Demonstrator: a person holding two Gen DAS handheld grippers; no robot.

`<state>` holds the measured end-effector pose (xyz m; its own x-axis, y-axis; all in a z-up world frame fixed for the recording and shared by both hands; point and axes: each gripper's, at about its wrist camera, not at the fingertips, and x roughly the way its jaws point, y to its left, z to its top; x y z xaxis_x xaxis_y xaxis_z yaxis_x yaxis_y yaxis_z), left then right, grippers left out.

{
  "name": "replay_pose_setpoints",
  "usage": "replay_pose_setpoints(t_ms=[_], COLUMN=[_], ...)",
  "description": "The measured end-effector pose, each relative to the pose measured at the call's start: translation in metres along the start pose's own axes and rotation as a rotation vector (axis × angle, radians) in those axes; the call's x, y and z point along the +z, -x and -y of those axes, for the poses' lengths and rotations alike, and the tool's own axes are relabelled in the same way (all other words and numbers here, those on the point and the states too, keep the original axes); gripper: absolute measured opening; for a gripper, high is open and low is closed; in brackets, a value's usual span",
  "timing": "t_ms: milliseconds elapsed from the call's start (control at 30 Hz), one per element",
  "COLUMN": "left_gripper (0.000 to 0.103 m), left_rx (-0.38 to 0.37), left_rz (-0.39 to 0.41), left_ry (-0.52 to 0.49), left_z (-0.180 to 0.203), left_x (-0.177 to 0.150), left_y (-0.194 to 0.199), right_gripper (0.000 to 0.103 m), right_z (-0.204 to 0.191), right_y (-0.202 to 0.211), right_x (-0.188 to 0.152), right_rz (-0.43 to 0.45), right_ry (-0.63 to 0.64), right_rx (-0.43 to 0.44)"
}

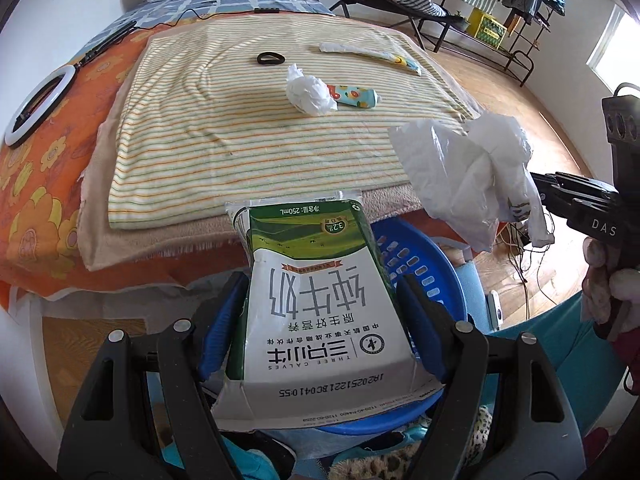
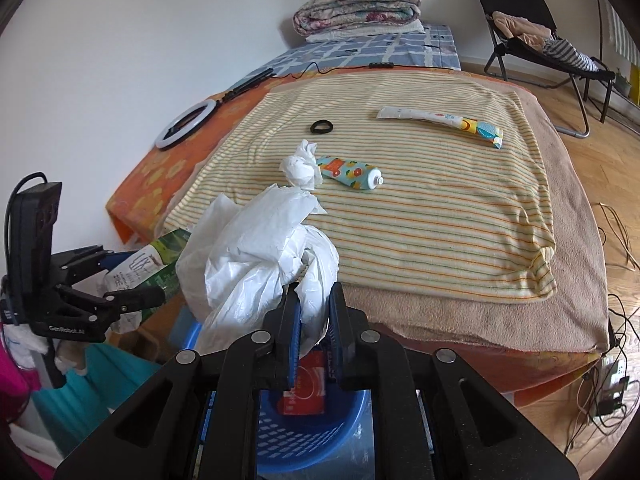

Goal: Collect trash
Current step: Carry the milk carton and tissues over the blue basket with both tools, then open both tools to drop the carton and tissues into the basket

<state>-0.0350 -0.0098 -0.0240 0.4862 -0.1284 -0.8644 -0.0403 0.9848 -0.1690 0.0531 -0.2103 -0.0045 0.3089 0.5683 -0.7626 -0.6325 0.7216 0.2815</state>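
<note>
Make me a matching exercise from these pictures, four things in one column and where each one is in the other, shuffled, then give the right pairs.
Things:
1. milk carton
2. plastic bag
3. tissue ball
4. red packet

Places:
A. in the blue basket
B. on the striped blanket, next to the tube
C. in the left hand-held gripper
D. in the right hand-held gripper

Pairs: 1-C, 2-D, 3-B, 4-A
</note>
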Motion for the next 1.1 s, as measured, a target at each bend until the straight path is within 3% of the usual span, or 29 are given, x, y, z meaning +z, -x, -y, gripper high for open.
replay_pose_setpoints(t_ms=[500,1100], left_gripper=[0.078,0.078], left_rx=[-0.013,0.022], left_rz=[-0.139,-0.222], left_ry=[-0.046,-0.081], left_z=[0.023,0.025], left_x=[-0.041,-0.054], left_y=[-0.050,-0.088], right_gripper=[0.011,0.011], right_z=[-0.011,-0.003], right_y=[-0.035,-0.075], right_x=[-0.061,-0.084], right_rz=[-0.148,-0.267], right_ry=[0.053,0.044], right_rx=[-0.028,-0.040])
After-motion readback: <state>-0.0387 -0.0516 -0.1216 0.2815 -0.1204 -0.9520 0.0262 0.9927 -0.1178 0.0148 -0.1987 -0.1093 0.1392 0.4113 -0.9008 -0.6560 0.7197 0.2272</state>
